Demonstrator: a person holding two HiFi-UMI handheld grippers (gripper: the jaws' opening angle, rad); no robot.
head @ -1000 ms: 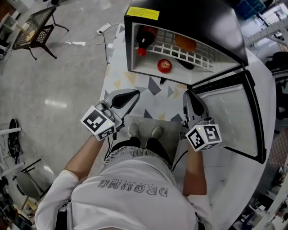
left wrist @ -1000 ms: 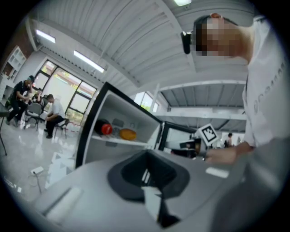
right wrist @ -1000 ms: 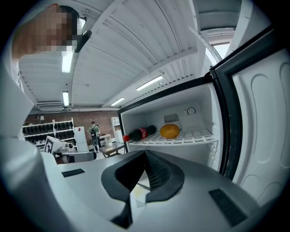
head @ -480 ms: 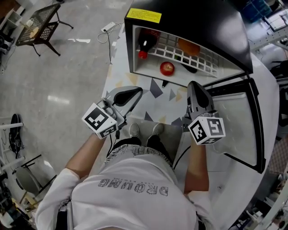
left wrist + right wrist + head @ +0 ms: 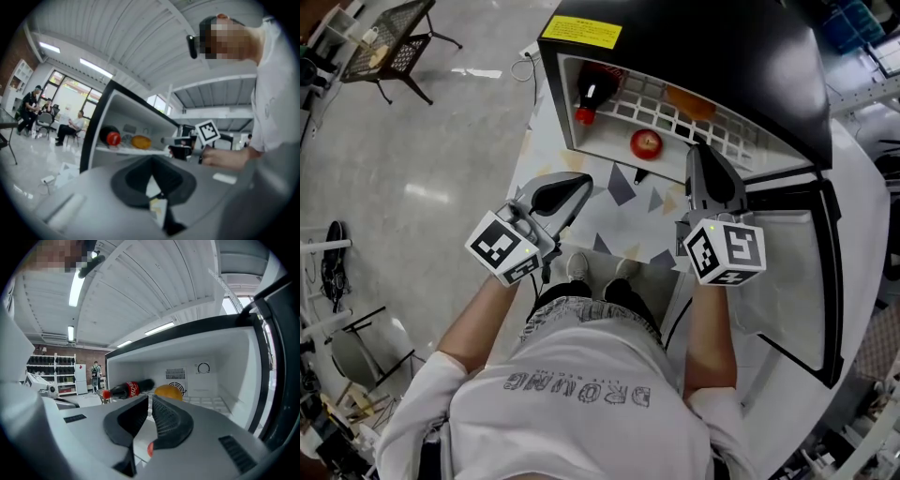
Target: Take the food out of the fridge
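The black fridge [image 5: 694, 37] stands open on the table. On its white wire shelf [image 5: 666, 108] lie a cola bottle [image 5: 589, 87] [image 5: 129, 390] and an orange [image 5: 689, 101] [image 5: 169, 391]. Below the shelf sits a red apple [image 5: 646, 143]. My right gripper [image 5: 701, 155] [image 5: 150, 398] points into the opening just right of the apple; its jaws are opening, a narrow gap shows, and nothing is between them. My left gripper [image 5: 578, 183] [image 5: 151, 160] hangs further back over the table, tips together and empty.
The fridge door [image 5: 797, 262] swings wide open to the right, beside my right arm. A patterned cloth [image 5: 623, 202] covers the table in front of the fridge. On the floor to the left are a black wire stand [image 5: 384, 42] and a power strip [image 5: 523, 58].
My right gripper has moved forward from beside the door to the fridge opening near the apple. The left gripper has crept forward a little. Both stay empty.
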